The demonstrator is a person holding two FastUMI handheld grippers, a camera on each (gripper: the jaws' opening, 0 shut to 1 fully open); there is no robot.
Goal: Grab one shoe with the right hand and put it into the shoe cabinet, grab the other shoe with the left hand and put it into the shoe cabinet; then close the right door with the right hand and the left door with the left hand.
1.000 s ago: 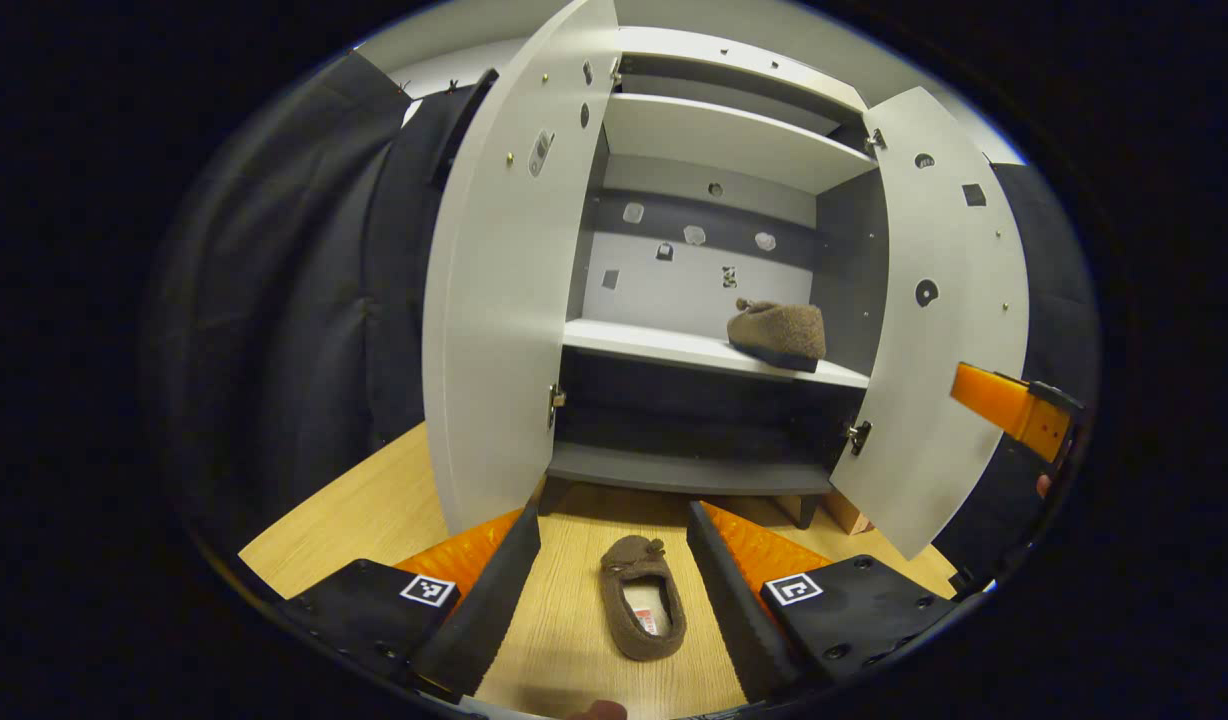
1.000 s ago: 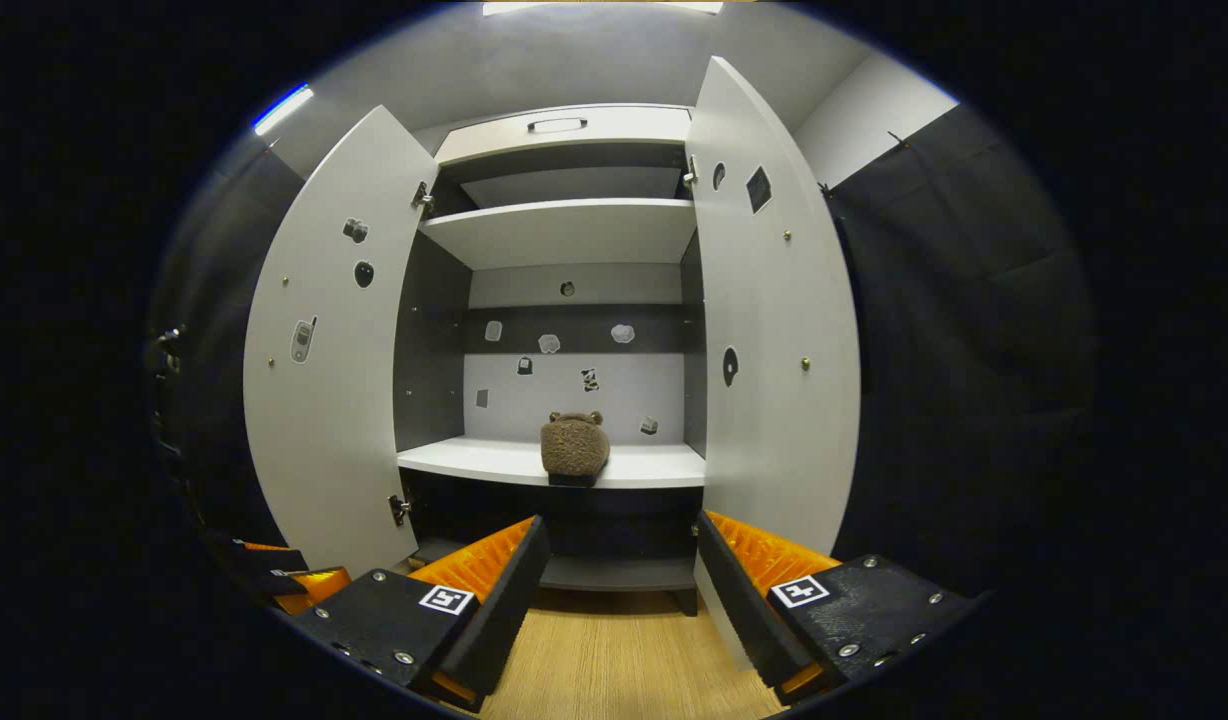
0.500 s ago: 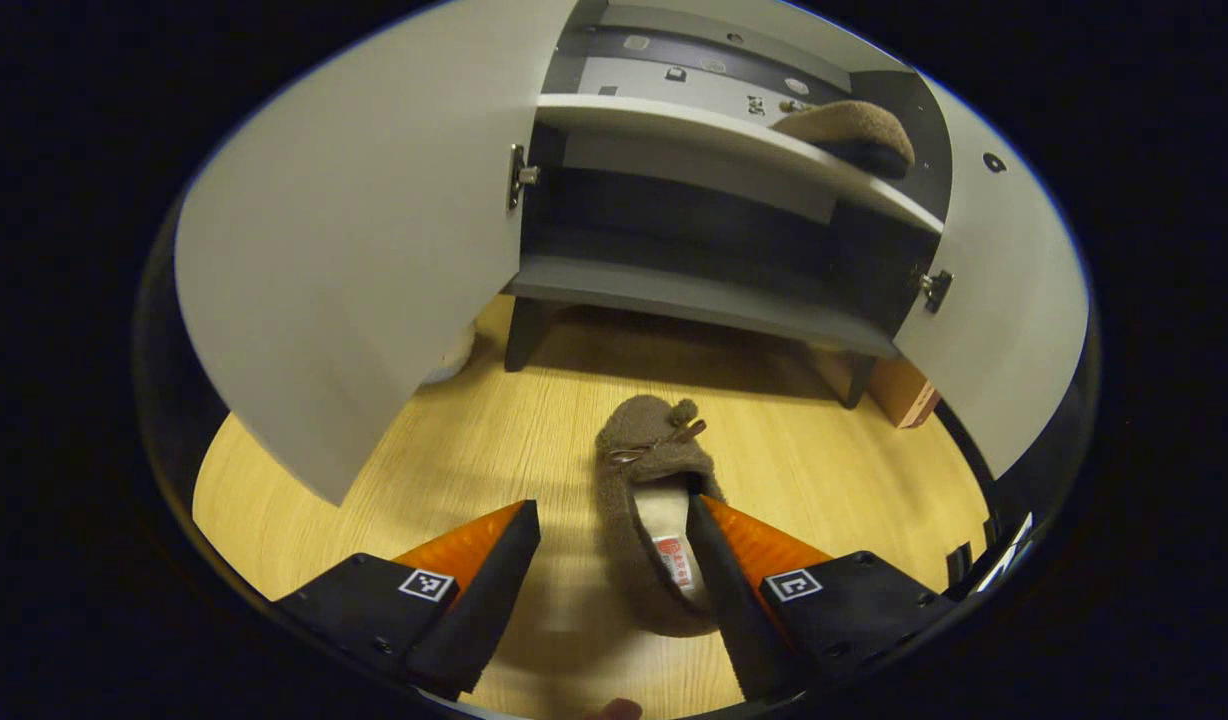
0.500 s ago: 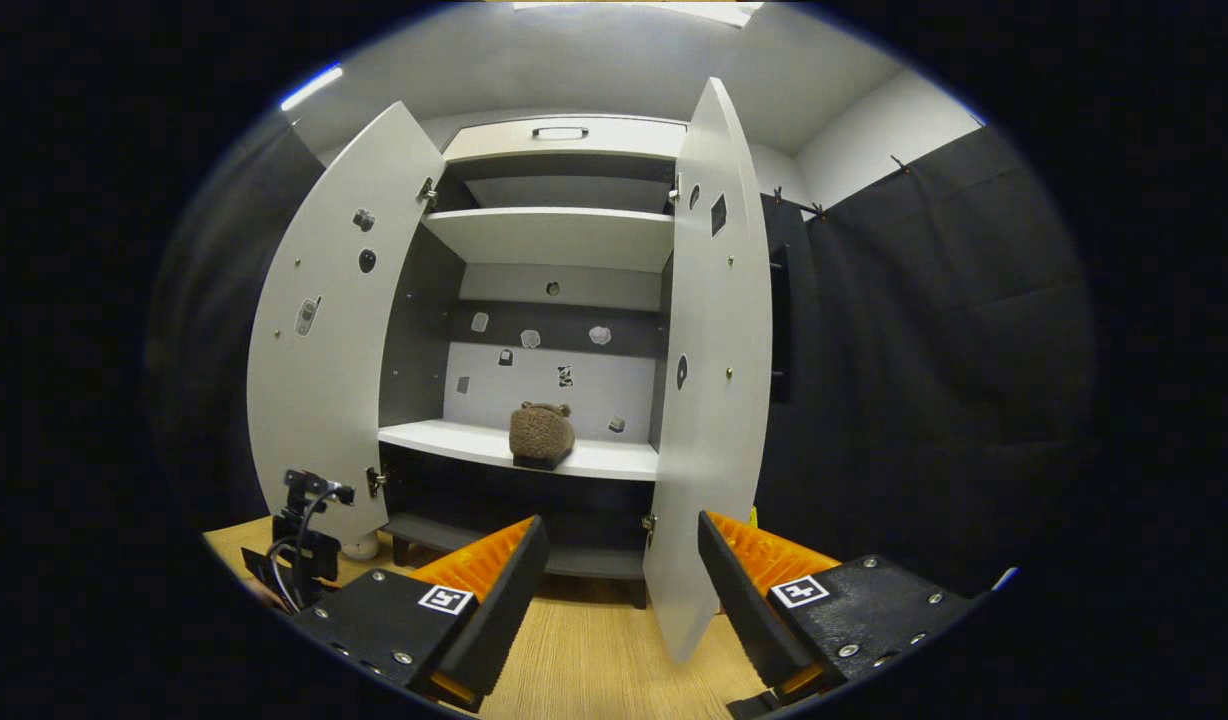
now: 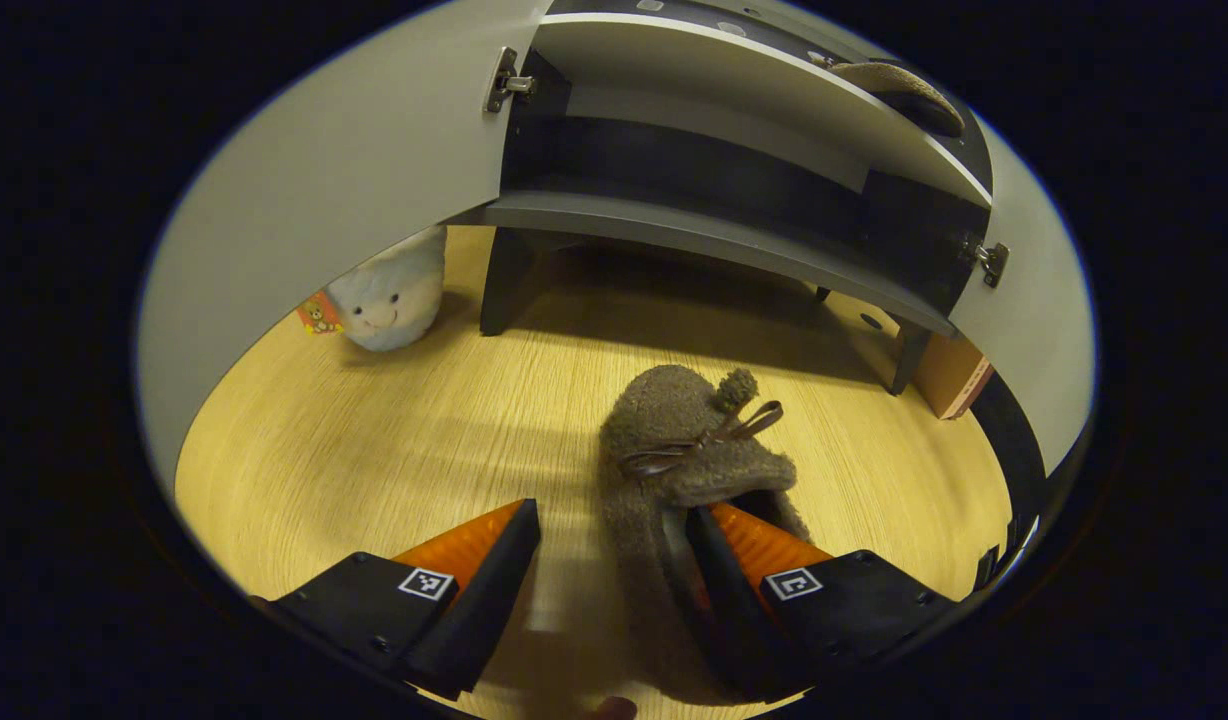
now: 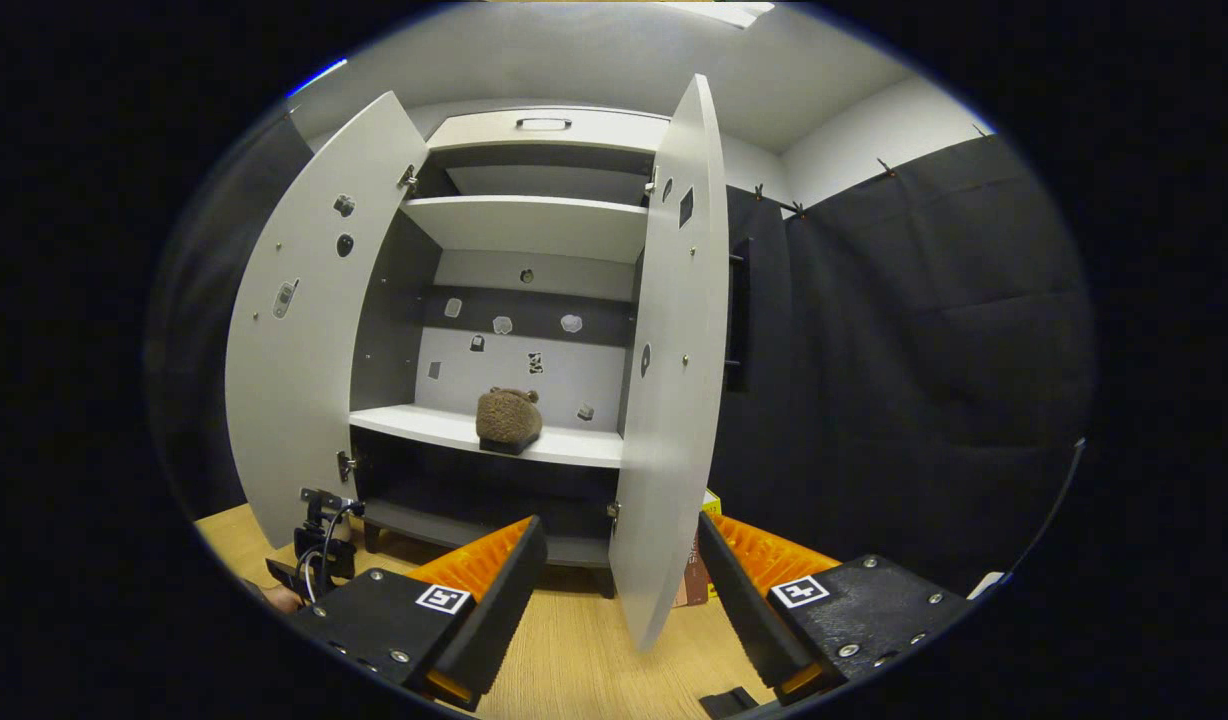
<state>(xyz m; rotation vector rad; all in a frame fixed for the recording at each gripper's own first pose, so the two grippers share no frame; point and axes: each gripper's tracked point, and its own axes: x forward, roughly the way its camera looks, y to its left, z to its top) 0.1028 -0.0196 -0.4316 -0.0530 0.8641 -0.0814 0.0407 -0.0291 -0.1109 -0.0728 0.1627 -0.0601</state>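
On the floor (image 5: 374, 440) before the open cabinet (image 6: 534, 225), the left gripper (image 5: 614, 560) straddles a shoe (image 5: 674, 460), unclenched; the right gripper (image 6: 619, 580) hangs open.

**Fuzzy fleece meets smooth laminate**

A slipper (image 5: 674, 450) of rough, curly brown fleece, tied with a thin leather-like bow, lies on a matt floor (image 5: 394, 440) with pale wood grain. The shoe cabinet (image 6: 534, 225) has smooth, matt white door panels, dark matt inner walls and small shiny metal hinges. A second slipper (image 6: 508, 417) of the same nubby fleece sits on a white shelf. A soft white plush toy (image 5: 389, 295) rests beside a cabinet leg.
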